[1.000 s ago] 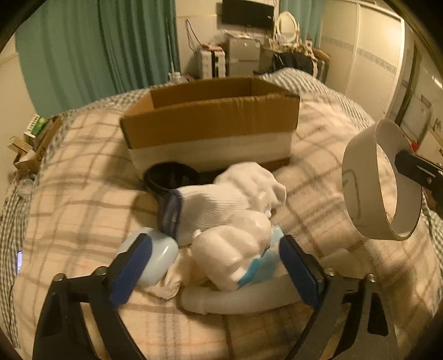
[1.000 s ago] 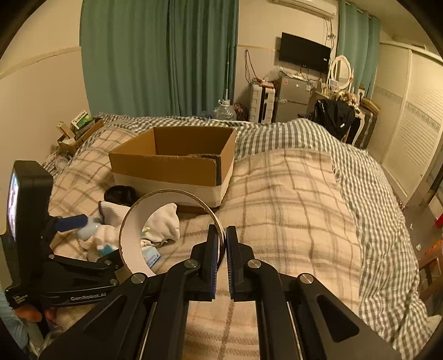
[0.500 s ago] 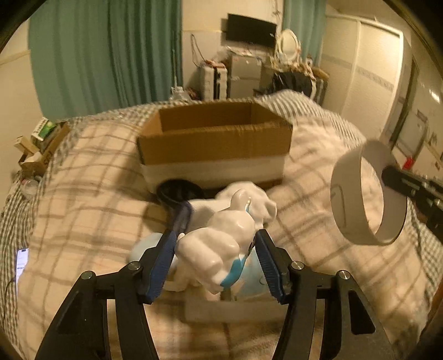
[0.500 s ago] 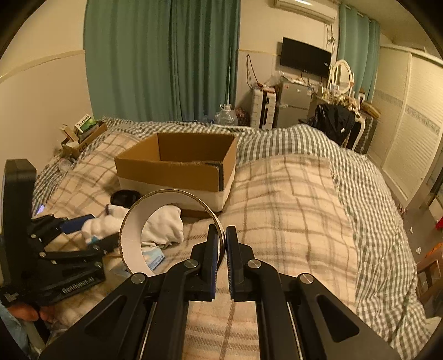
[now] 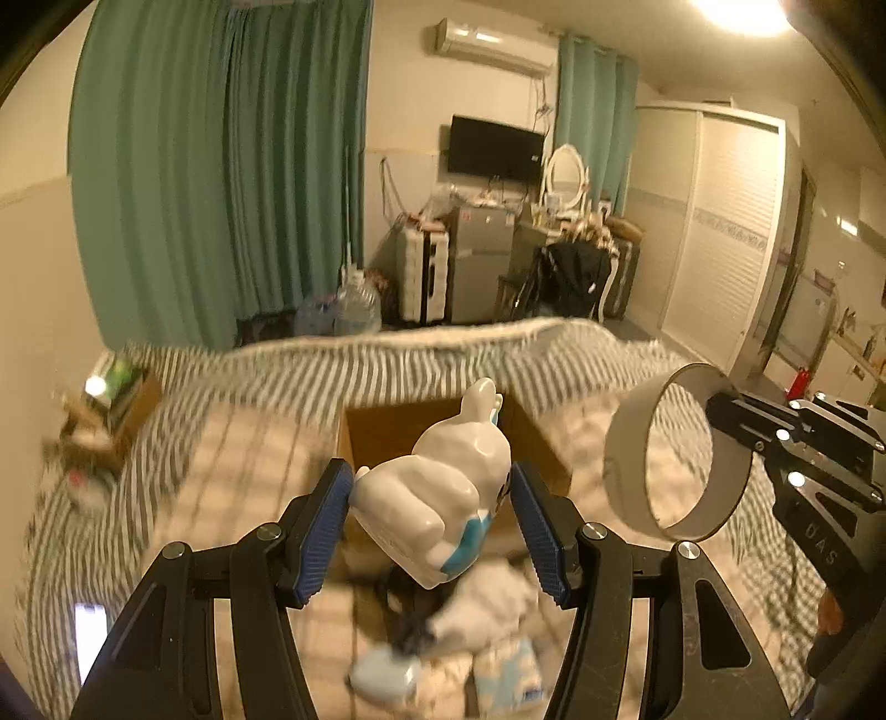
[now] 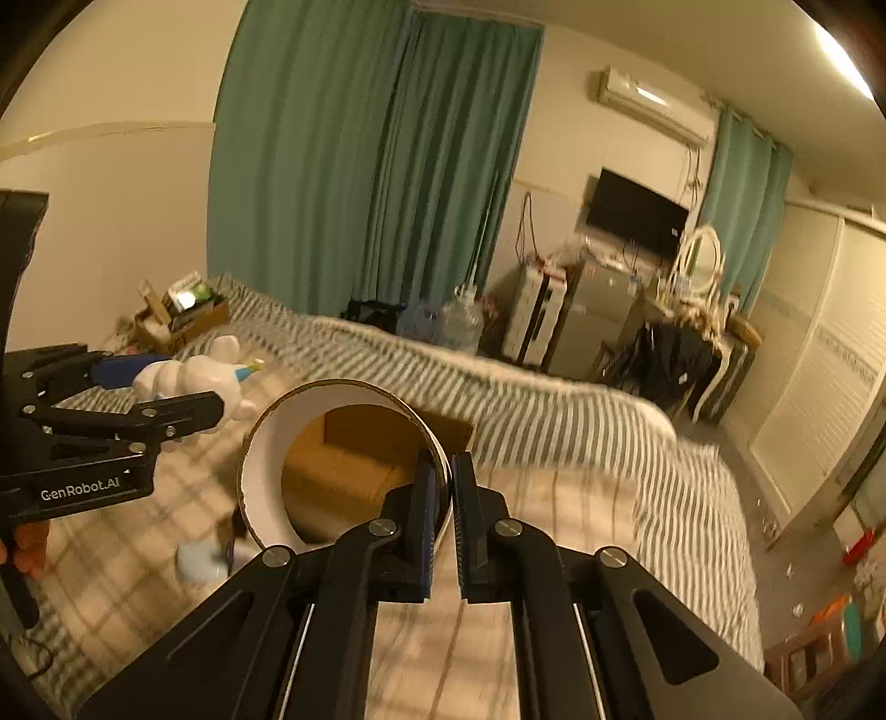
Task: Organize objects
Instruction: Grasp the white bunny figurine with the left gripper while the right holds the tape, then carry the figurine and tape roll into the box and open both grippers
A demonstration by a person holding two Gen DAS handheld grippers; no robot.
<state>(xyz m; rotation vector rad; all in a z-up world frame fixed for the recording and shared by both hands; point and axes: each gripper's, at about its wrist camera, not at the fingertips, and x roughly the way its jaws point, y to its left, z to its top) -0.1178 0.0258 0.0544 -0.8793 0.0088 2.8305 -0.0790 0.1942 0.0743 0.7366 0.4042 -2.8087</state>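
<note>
Your left gripper [image 5: 432,512] holds the white rabbit figurine [image 5: 443,493] in the air: both blue pads [image 5: 326,531] press its flanks, ears pointing forward and up, a blue patch showing on its lower side. From the left wrist view the figurine sits in front of the open cardboard box [image 5: 387,429], which lies on the plaid bedcover [image 5: 243,465]; the background is motion-blurred.

Your right gripper [image 6: 440,501] pinches the wall of the white tape ring [image 6: 266,443], one pad inside the ring and one outside, jaws nearly together with only the ring's wall between them. In the right wrist view the ring is held upright with its opening facing the camera, and the box interior [image 6: 343,459] shows through it. In the left wrist view the same ring [image 5: 626,459] hangs to the right of the figurine, apart from it, with the right gripper's black frame behind.

On the bed below the left gripper, blurred: a white glove or cloth [image 5: 493,601], a pale blue rounded item [image 5: 382,678], a light blue-and-white pack [image 5: 506,673] just beside it. A lit phone screen [image 5: 91,637] lies near the bed's left edge.

Room background: green curtains [image 6: 360,166], wall television [image 6: 637,213], air conditioner [image 5: 493,47].
</note>
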